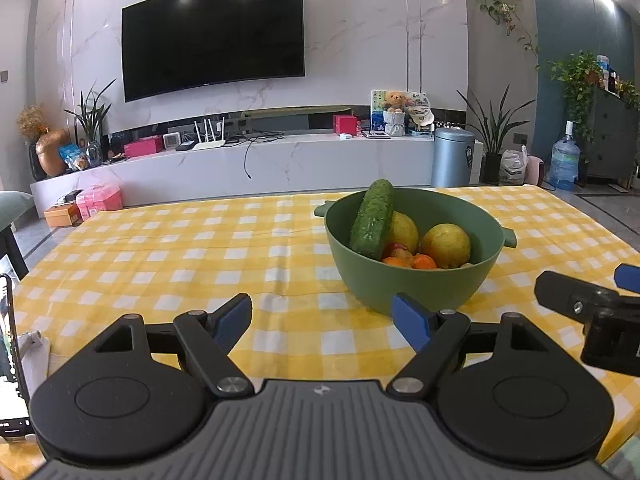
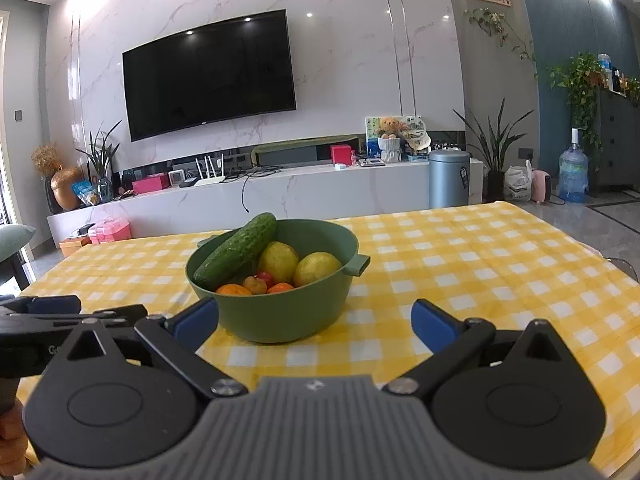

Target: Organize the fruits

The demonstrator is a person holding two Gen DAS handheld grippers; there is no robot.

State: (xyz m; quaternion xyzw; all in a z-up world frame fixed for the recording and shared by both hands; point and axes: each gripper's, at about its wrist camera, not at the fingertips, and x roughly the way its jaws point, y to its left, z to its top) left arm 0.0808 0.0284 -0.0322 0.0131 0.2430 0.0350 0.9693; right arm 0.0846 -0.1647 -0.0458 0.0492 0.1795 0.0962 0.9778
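Note:
A green bowl (image 1: pixel 424 284) (image 2: pixel 280 312) with two side handles stands on the yellow checked tablecloth (image 1: pixel 180 256). Inside it a cucumber (image 1: pixel 372 220) (image 2: pixel 236 254) leans against the rim, beside two yellow lemons (image 1: pixel 446 245) (image 2: pixel 316 267), small orange fruits (image 1: pixel 424 262) (image 2: pixel 233 290) and a red one (image 2: pixel 265 277). My left gripper (image 1: pixel 322 320) is open, low over the cloth, just left of and in front of the bowl. My right gripper (image 2: pixel 316 322) is open too, straddling the bowl's near side without touching. Each gripper shows at the edge of the other's view.
The table's far edge lies behind the bowl, its right edge drops to a tiled floor. A phone on a white stand (image 1: pixel 10 356) sits at the table's left. Beyond are a TV wall (image 2: pixel 208 76), a low marble cabinet, a bin (image 2: pixel 448 180) and plants.

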